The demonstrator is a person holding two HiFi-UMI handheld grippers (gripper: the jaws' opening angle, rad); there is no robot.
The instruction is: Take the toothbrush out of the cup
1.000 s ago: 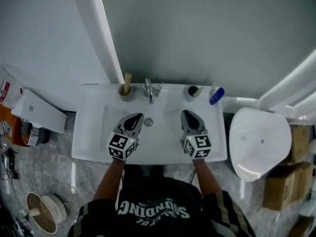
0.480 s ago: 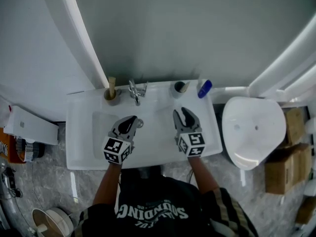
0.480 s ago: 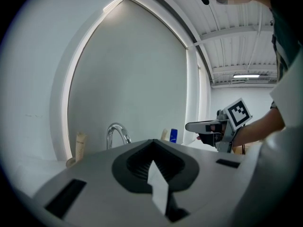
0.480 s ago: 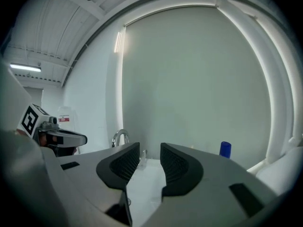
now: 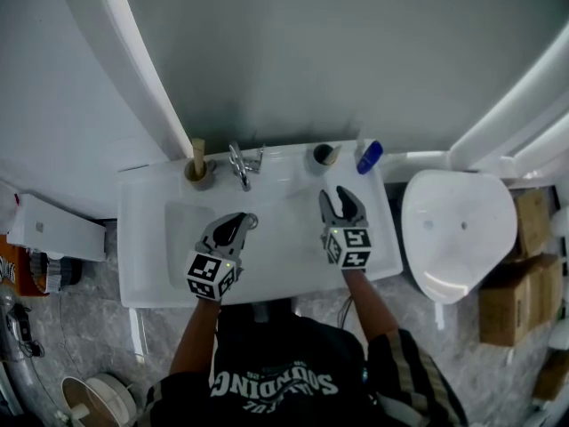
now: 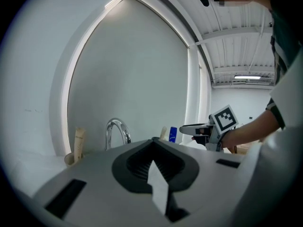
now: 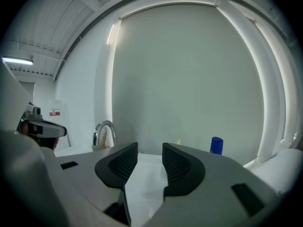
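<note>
Okay, so your right gripper [image 5: 336,197] hangs over the right half of the white sink [image 5: 147,238] and points toward the far ledge. Its jaws have just been opening. They now stand wide apart, and nothing is between them but bare white basin showing through the gap.

The toothbrush [image 5: 332,155] is in the dark cup [image 5: 318,159], leaning out over the rim with its pale handle up. That cup sits on the far ledge, right of the faucet [image 5: 240,163] and just left of a blue bottle [image 5: 368,157]. Your right gripper is on the near side of the cup, close but clearly apart from it, so no contact.

Your left gripper [image 5: 240,225] is over the middle of the basin, on the near side of the faucet. Its jaws are together and it isn't carrying anything.

Left of the faucet there's a second cup [image 5: 199,174] with a beige upright thing [image 5: 198,153] in it, but I can't tell you what that is. A white toilet [image 5: 458,229] stands right of the sink.
</note>
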